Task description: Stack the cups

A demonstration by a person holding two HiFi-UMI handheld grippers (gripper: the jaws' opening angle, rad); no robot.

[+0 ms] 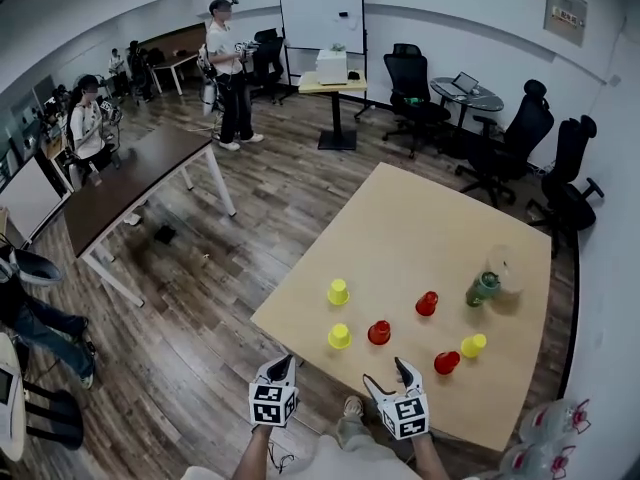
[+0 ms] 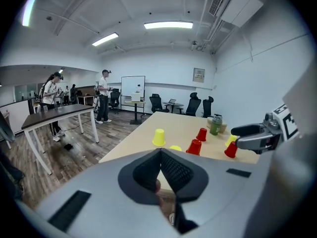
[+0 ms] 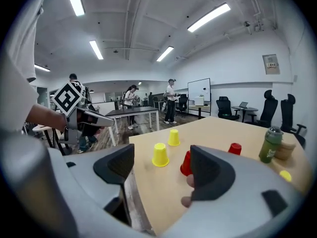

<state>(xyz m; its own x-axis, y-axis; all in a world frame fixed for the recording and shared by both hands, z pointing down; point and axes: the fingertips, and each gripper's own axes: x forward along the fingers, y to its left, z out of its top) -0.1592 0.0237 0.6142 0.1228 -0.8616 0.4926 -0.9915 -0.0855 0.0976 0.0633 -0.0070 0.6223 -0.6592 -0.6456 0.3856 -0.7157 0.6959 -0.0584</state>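
Six upturned cups stand on the light wooden table [image 1: 420, 218]: two yellow cups [image 1: 338, 291] [image 1: 339, 336], a red cup [image 1: 379, 332] beside the nearer one, a red cup [image 1: 427, 303] farther back, and a red cup [image 1: 446, 362] with a yellow cup [image 1: 473, 345] at the right. All stand apart, none stacked. My left gripper [image 1: 281, 366] hovers off the table's near edge, shut and empty [image 2: 161, 155]. My right gripper [image 1: 388, 375] hangs over the near edge, open with nothing between its fingers [image 3: 162, 175]; its right jaw half hides the near red cup [image 3: 184, 163].
A green bottle [image 1: 483, 288] stands by a pale container [image 1: 506, 273] at the table's far right. Office chairs [image 1: 520, 138] line the back wall. A dark table [image 1: 130, 183] and several people [image 1: 228, 68] are at the left. Plastic bottles [image 1: 550, 433] lie at the lower right.
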